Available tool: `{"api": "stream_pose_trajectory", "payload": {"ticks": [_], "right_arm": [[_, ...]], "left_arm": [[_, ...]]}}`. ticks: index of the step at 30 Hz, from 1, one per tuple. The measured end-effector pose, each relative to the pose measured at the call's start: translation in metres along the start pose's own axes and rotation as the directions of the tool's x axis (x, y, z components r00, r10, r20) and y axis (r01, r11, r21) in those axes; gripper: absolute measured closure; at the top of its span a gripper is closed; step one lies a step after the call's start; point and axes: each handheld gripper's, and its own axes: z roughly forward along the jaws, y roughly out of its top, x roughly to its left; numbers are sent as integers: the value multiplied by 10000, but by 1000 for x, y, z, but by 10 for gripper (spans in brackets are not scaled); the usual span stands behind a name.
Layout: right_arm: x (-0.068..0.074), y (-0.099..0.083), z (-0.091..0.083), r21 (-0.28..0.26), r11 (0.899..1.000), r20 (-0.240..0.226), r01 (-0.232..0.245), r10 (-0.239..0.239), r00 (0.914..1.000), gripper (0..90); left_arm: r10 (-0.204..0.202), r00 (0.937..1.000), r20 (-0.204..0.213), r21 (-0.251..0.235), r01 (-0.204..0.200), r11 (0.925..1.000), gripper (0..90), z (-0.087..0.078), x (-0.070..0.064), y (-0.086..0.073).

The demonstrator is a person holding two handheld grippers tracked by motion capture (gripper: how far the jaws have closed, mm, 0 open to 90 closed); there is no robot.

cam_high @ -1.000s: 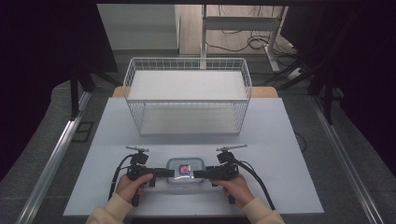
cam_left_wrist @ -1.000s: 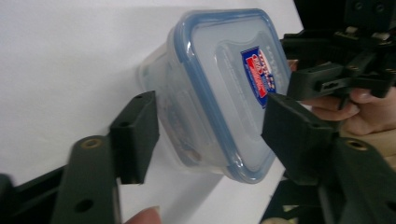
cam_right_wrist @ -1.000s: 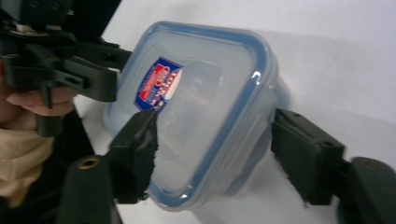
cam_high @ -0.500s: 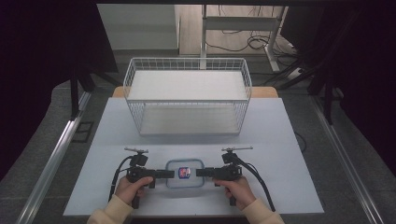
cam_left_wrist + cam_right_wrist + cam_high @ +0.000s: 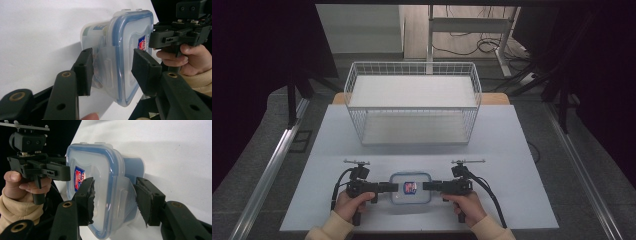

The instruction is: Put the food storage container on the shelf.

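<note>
While the high view shows one box near the table's front edge and one wire basket behind, the gripper views reveal the left gripper and right gripper each spread around a side latch, not pinching.

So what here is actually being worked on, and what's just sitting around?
In use:
- clear plastic food container with blue-rimmed lid
- left gripper, jaws open around the container's side latch
- right gripper, jaws open around the opposite latch

Just there:
- white wire basket, apart from the container
- white table
- cables on the floor
</note>
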Motion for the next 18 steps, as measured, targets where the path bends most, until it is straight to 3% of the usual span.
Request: {"api": "stream_pose_trajectory", "payload": {"ticks": [10, 18], "right_arm": [[4, 3, -3, -161, 9998, -66, 87, -88, 9999, 511], [13, 8, -8, -415, 9975, 33, 574, -573, 9984, 511]], "left_arm": [[300, 9995, -84, -179, -301, 9994, 537, -5, -7, 4], [576, 9983, -79, -337, -579, 9978, 537, -9, -12, 8]]}}
